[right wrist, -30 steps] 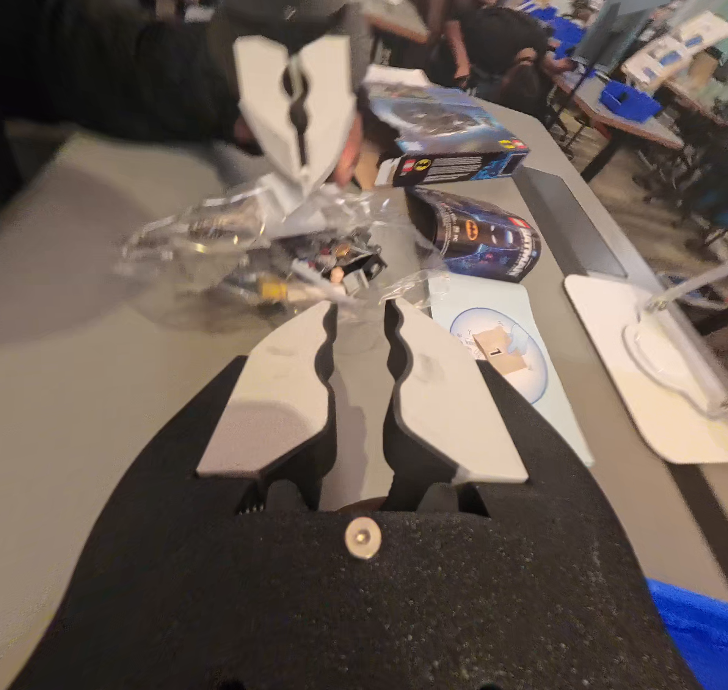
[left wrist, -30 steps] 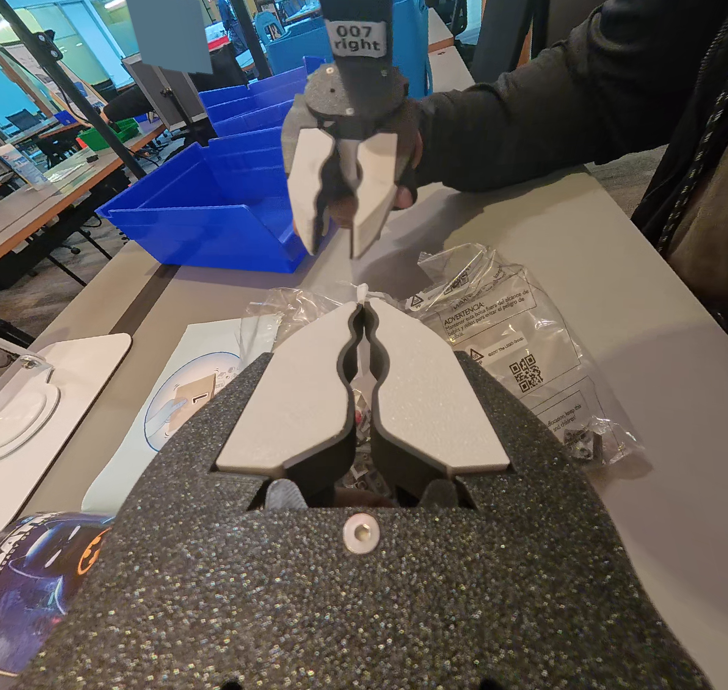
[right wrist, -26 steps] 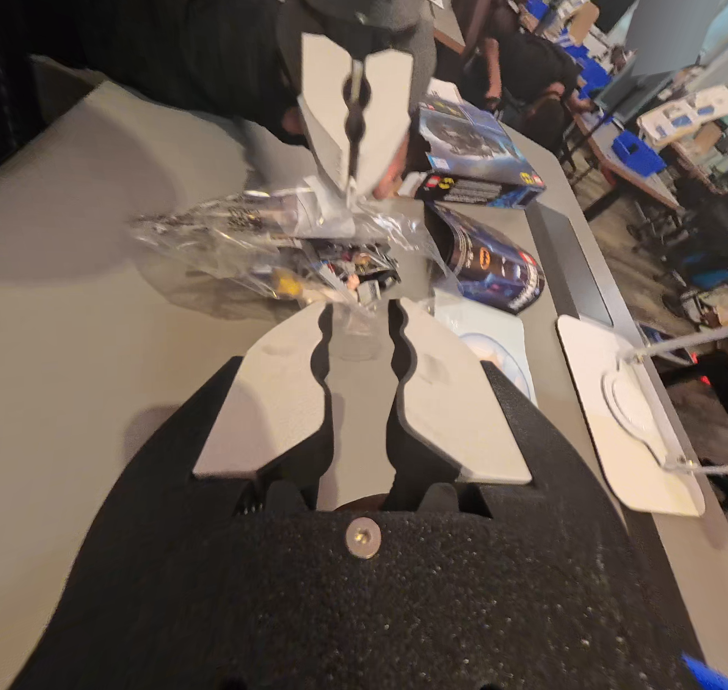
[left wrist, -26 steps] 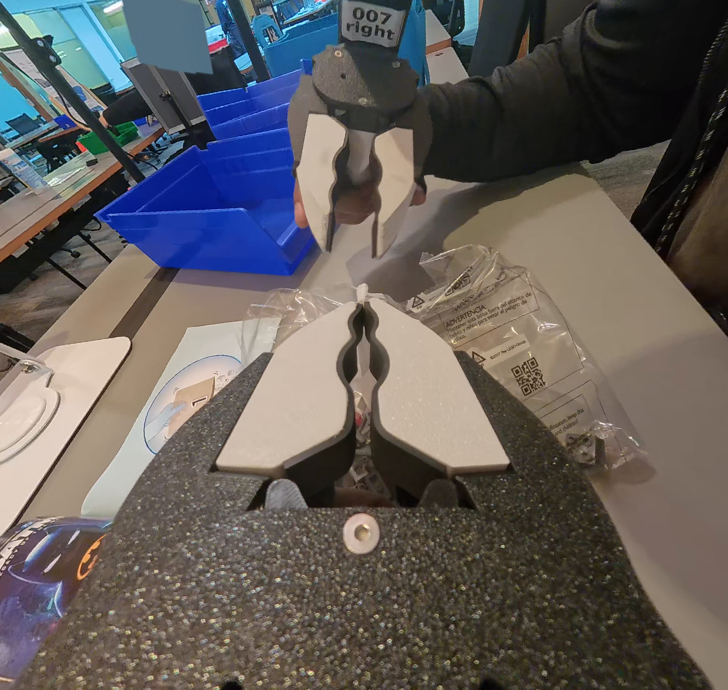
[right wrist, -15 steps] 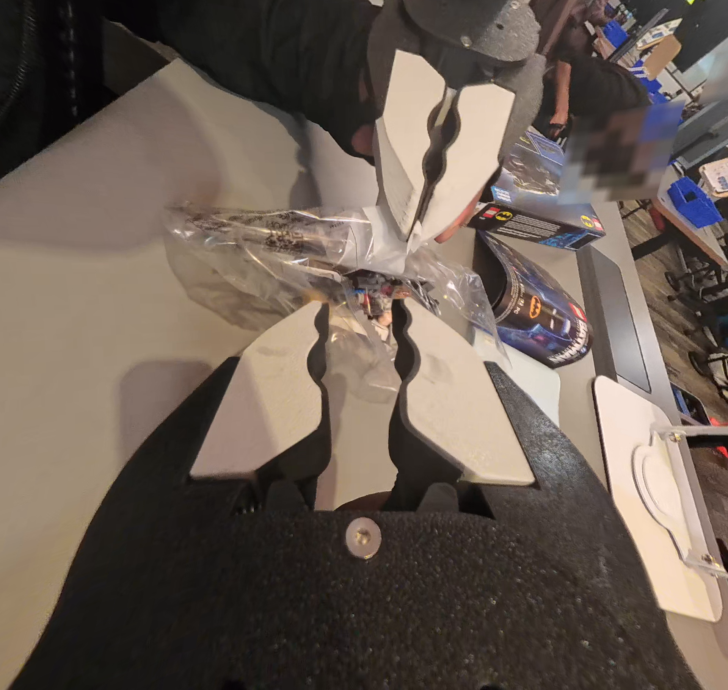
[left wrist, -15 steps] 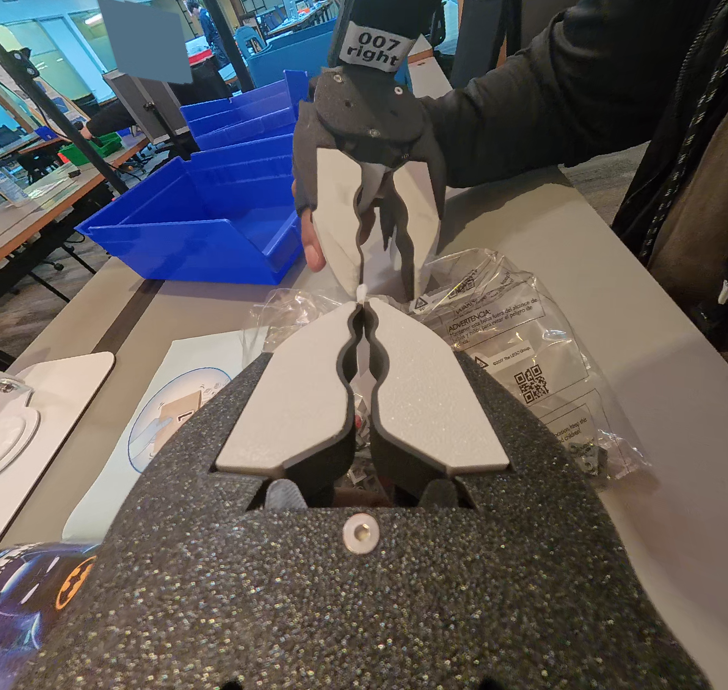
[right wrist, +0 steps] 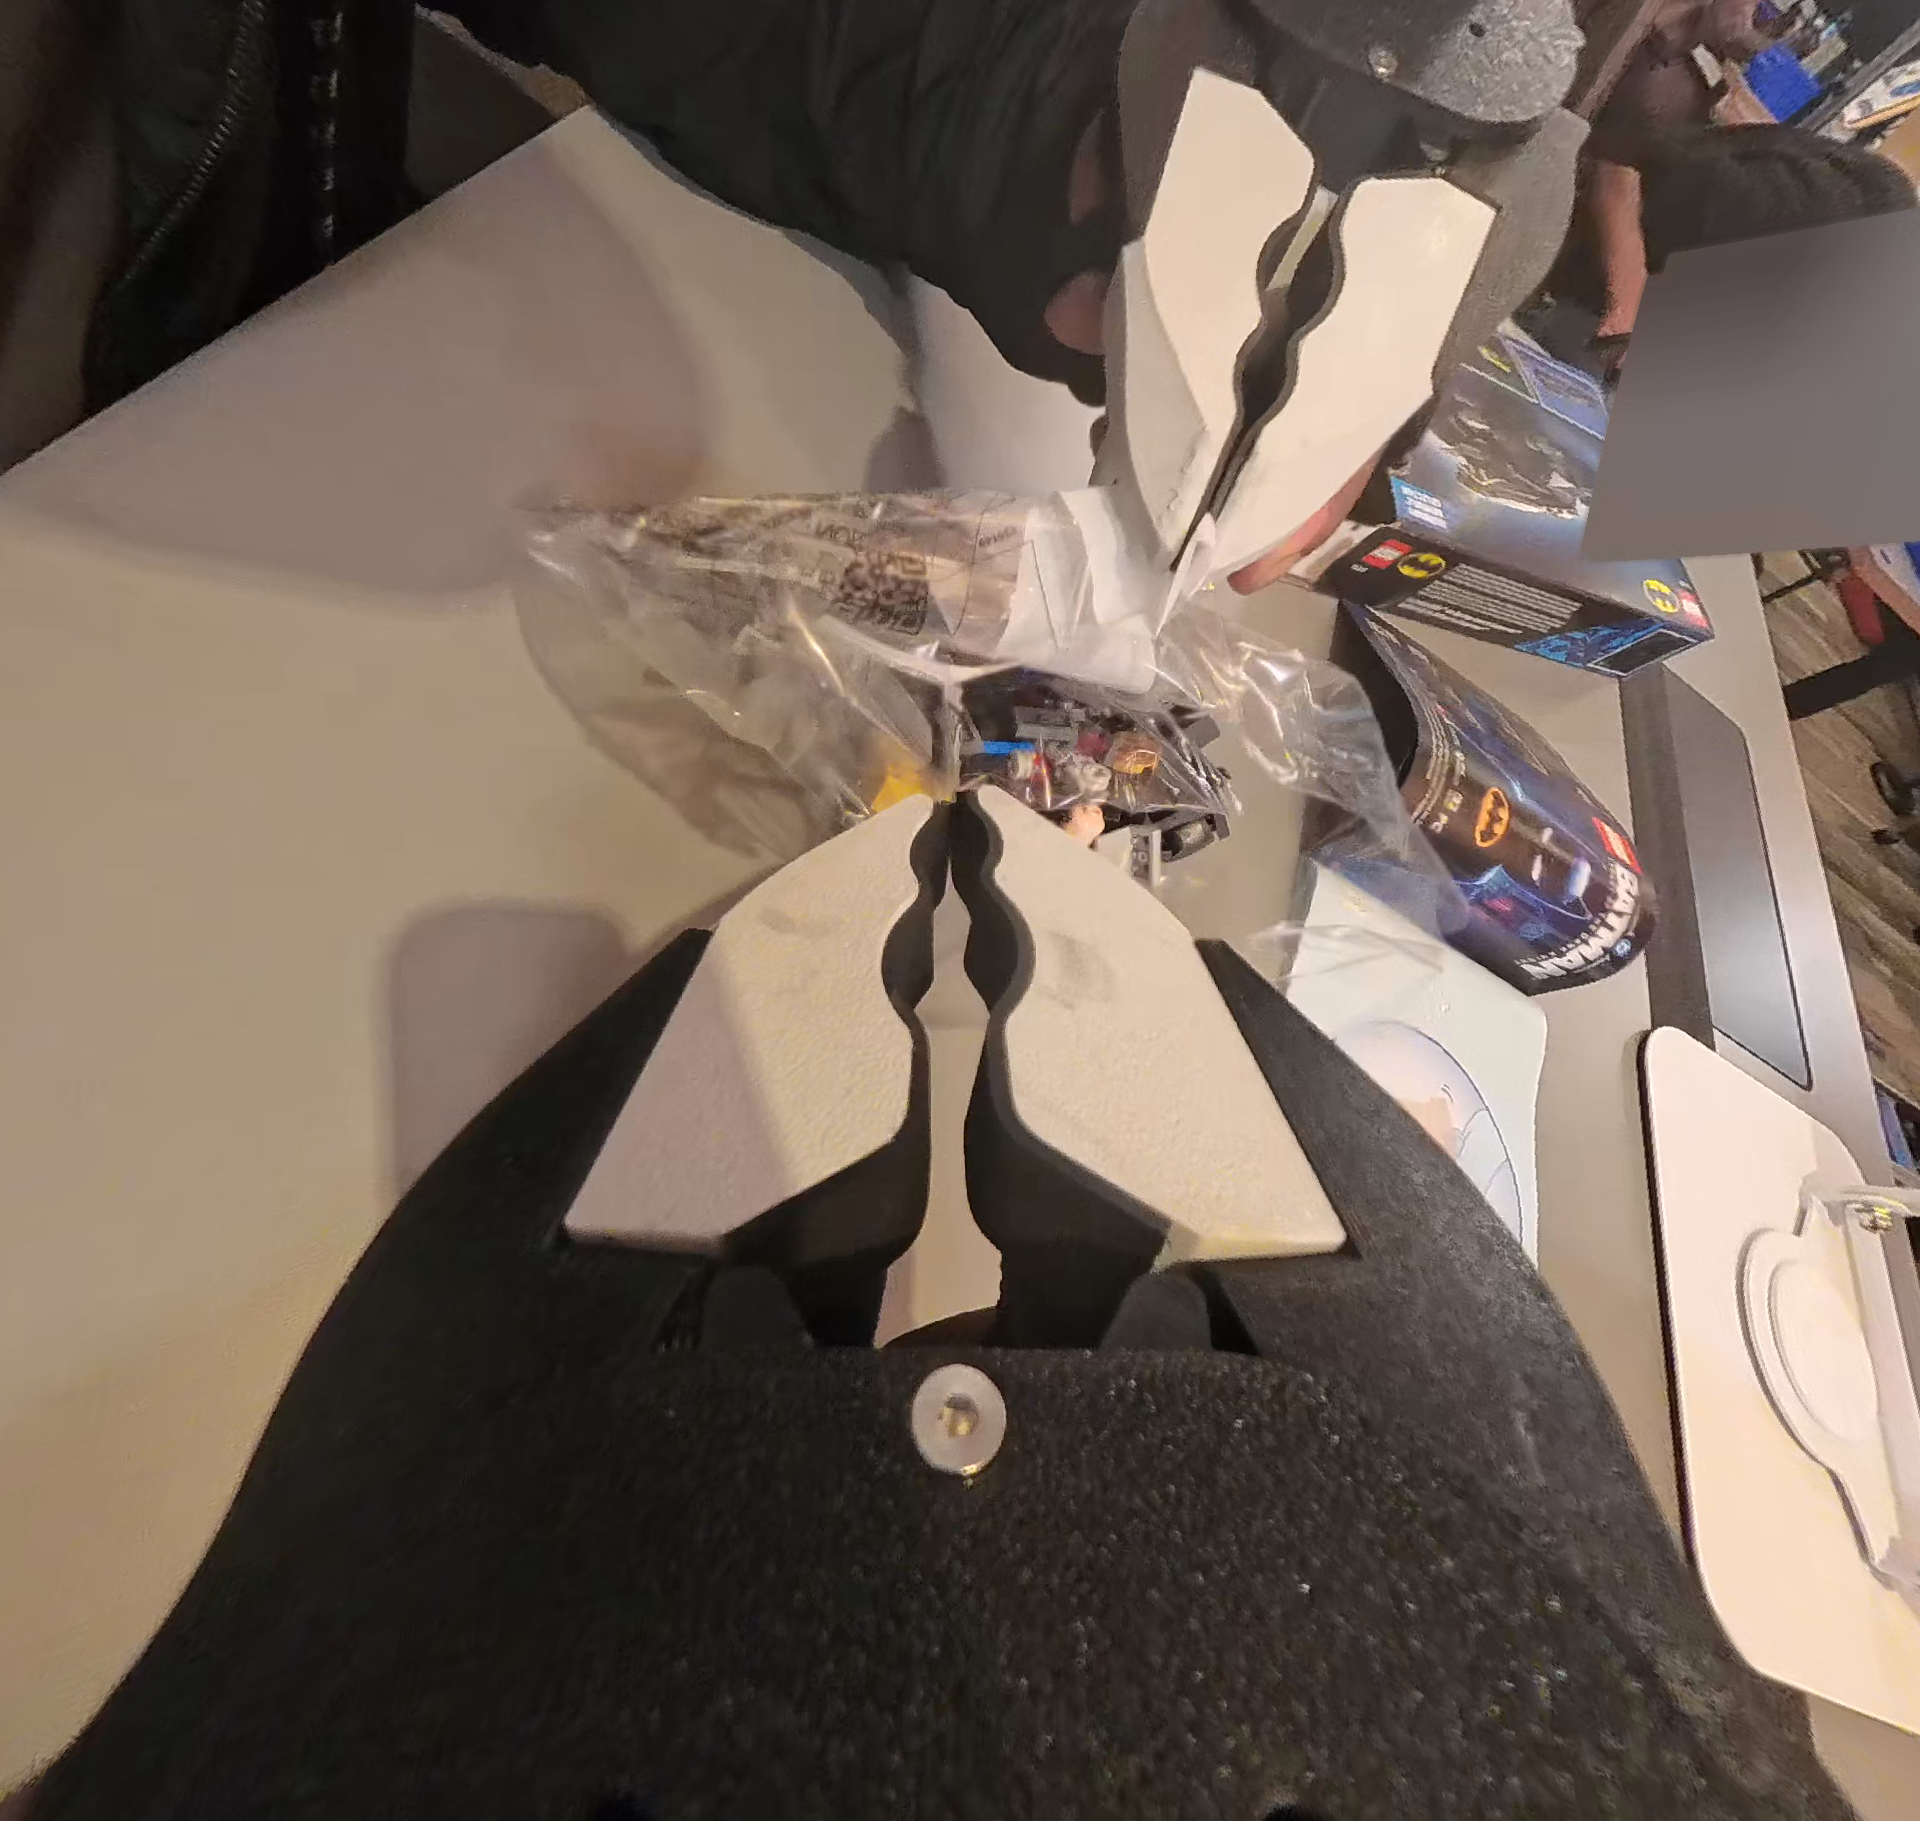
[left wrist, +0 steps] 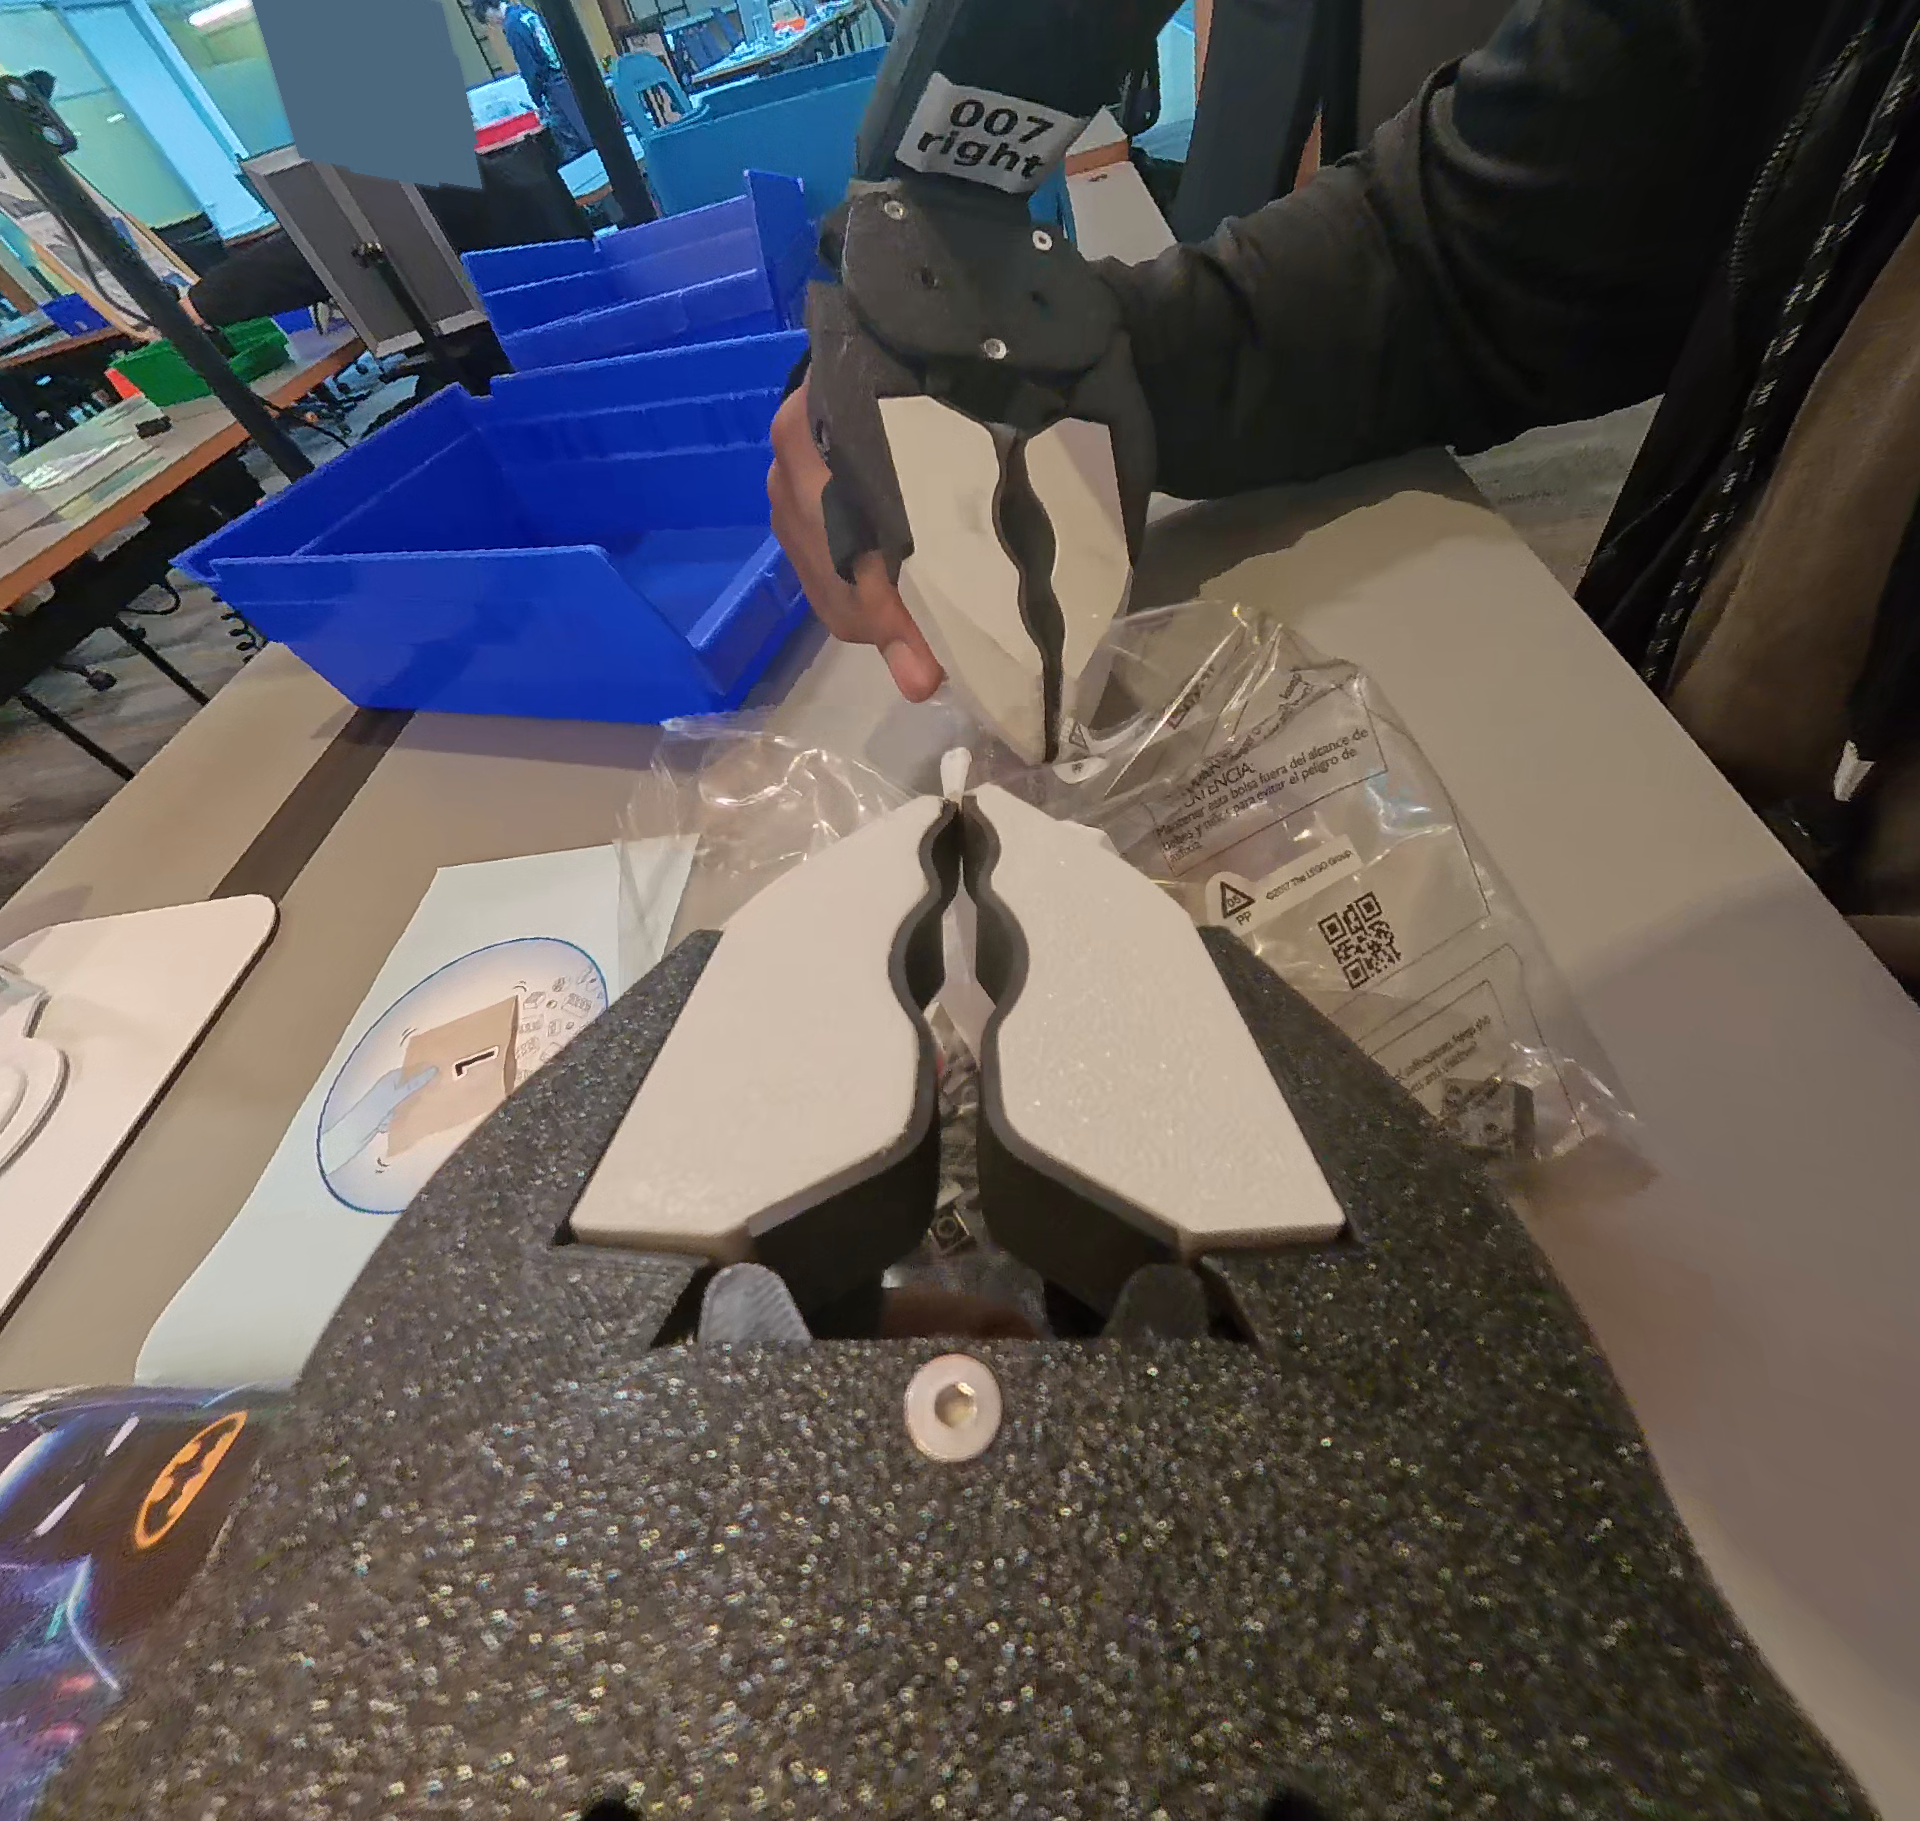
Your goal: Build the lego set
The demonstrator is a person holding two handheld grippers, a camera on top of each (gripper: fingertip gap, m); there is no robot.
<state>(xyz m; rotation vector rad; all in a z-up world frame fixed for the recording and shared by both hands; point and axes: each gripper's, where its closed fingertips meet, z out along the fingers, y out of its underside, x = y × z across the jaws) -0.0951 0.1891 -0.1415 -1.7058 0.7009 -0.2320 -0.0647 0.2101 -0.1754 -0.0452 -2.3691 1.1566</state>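
Note:
A clear plastic bag [left wrist: 1299, 836] of small bricks lies on the grey table [left wrist: 1558, 628]. My left gripper [left wrist: 958, 807] is shut on the bag's white top edge, a strip of which pokes out past the tips. The right wrist view shows it too [right wrist: 1184, 550], gripping the bag's [right wrist: 790, 628] white end and lifting it. My right gripper [right wrist: 951, 813] is shut on a fold of the bag's clear film, just in front of the loose bricks [right wrist: 1091, 763] inside. The left wrist view shows its tips [left wrist: 1049, 748] pinched on the film close beyond my left tips.
Blue bins [left wrist: 499, 566] stand at the table's far left. A printed sheet [left wrist: 468, 992] and a white board [left wrist: 104, 992] lie to the left. A dark printed box [right wrist: 1507, 587] and a torn box flap [right wrist: 1507, 815] lie beyond the bag. A person's dark sleeve [left wrist: 1455, 265] reaches in. The left gripper's tips are roughly 6 centimeters from the right gripper's.
My right gripper came down to the bag with its jaws apart and shut on the film. My left gripper stayed shut on the bag's top edge.

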